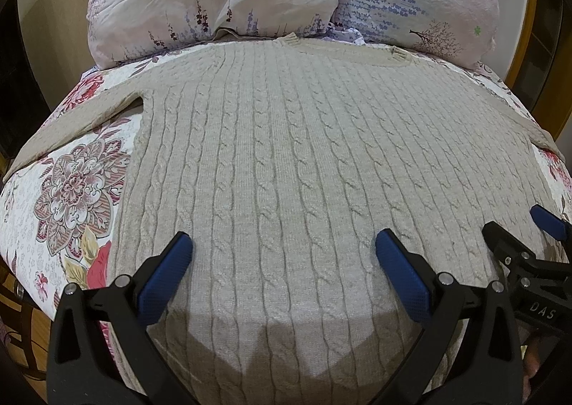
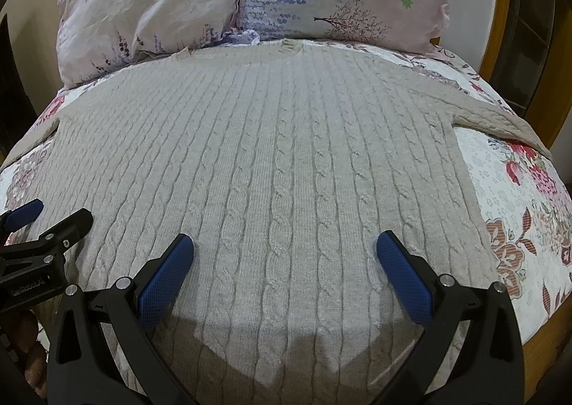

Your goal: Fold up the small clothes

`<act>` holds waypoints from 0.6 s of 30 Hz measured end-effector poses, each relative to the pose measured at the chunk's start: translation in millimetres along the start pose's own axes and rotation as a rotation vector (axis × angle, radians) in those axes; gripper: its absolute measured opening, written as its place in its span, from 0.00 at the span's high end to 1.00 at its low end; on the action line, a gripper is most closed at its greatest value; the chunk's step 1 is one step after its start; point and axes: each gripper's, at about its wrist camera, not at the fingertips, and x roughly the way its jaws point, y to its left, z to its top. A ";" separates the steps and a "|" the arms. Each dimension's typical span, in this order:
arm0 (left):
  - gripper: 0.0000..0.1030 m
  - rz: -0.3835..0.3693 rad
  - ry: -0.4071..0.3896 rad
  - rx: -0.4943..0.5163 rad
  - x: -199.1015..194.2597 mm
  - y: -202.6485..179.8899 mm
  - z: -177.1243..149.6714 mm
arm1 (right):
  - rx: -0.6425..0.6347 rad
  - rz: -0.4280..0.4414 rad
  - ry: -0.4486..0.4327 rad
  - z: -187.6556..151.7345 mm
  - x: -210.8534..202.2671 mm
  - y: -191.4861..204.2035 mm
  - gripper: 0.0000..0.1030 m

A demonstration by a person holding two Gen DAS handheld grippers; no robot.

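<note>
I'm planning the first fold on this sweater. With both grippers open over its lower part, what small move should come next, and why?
Probably swing the left gripper out to the left sleeve. The sweater lies flat on the bedspread with both sleeves spread, and neither it nor the right gripper holds anything.

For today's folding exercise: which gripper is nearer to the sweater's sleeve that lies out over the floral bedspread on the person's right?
Right. The right gripper hovers over the sweater on the side of that sleeve; the left gripper hovers farther toward the opposite side.
</note>
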 end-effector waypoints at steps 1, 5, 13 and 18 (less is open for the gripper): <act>0.02 0.000 -0.001 0.000 0.0 -0.8 0.2 | -0.001 0.000 0.004 -0.2 0.0 -0.3 0.01; 0.02 -0.001 0.012 0.002 -0.1 -2.1 0.1 | -0.002 0.000 0.020 1.0 2.5 1.2 0.01; 0.02 -0.009 0.034 0.016 2.9 -1.5 4.9 | -0.010 0.000 0.064 4.5 5.0 0.9 0.01; 0.02 -0.016 0.061 0.027 5.7 -0.8 9.1 | -0.031 0.017 0.086 7.9 7.2 -0.1 0.01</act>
